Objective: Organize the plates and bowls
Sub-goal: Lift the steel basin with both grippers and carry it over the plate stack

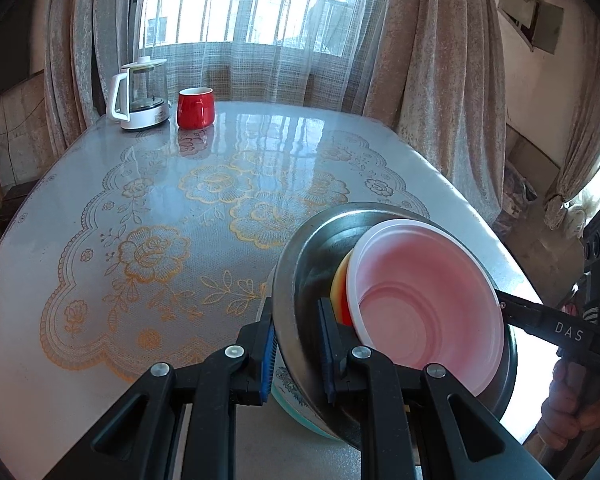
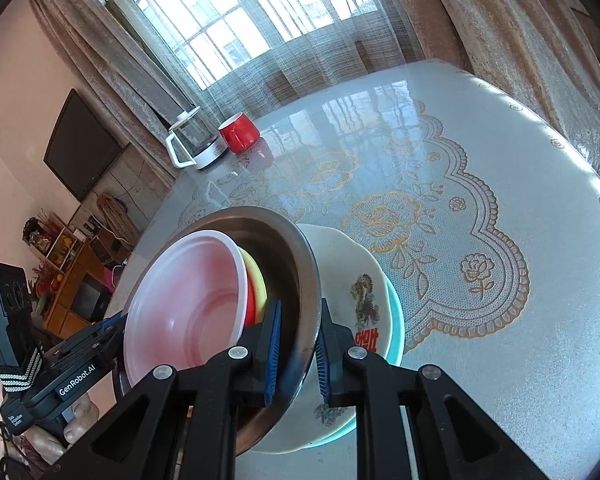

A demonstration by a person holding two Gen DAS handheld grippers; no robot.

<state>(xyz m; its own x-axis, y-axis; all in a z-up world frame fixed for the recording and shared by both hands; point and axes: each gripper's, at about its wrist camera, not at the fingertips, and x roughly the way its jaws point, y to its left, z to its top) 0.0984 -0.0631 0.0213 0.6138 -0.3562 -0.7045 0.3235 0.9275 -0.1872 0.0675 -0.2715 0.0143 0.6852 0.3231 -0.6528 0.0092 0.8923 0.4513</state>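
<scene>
A steel bowl (image 1: 312, 264) (image 2: 284, 248) holds a nest of smaller bowls: a pink-tinted white plastic bowl (image 1: 420, 280) (image 2: 188, 292) on top, with yellow (image 1: 337, 284) (image 2: 258, 280) and red rims showing under it. My left gripper (image 1: 298, 354) is shut on the steel rim at one side. My right gripper (image 2: 298, 360) is shut on the rim at the opposite side. Each shows in the other's view: the right gripper (image 1: 504, 304), the left gripper (image 2: 114, 324). Under the steel bowl lie a white plate (image 2: 352, 264) with a dragon print and a teal plate (image 2: 396, 312). I cannot tell whether the bowl touches them.
The table (image 1: 100, 240) wears a glossy floral lace cover. A glass kettle (image 1: 140, 96) (image 2: 194, 144) and a red mug (image 1: 195, 108) (image 2: 240, 132) stand at its far left corner by the curtained window. A wall TV (image 2: 80, 148) and shelves are off to the left.
</scene>
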